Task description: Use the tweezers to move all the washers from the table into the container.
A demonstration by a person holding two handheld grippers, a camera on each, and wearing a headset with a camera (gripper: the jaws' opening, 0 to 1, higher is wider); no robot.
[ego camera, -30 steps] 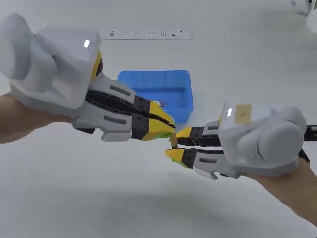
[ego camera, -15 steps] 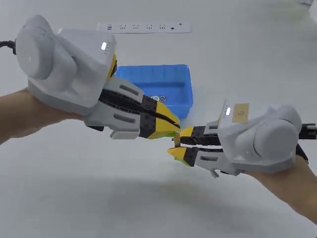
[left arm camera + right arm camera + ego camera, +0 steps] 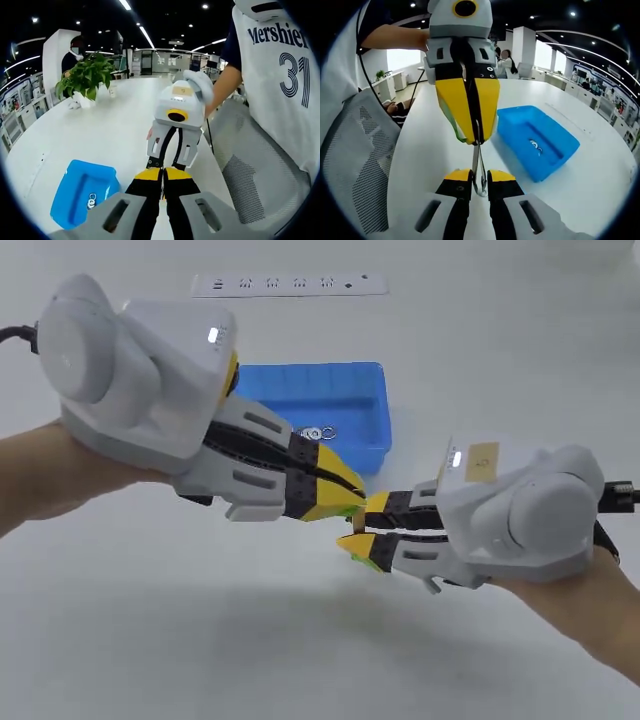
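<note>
Right gripper view: thin silvery tweezers (image 3: 477, 165) pinched in the left gripper (image 3: 474, 141).

Near-left corner of container (image 3: 372, 445) hidden behind left gripper (image 3: 352, 495); washers (image 3: 318, 432) inside too small to count; tweezers (image 3: 477, 155) mostly buried in its jaws; right gripper (image 3: 360, 525) grip unclear.

Washers (image 3: 318, 432) in blue container (image 3: 352, 405); tweezers (image 3: 476, 147) held
</note>
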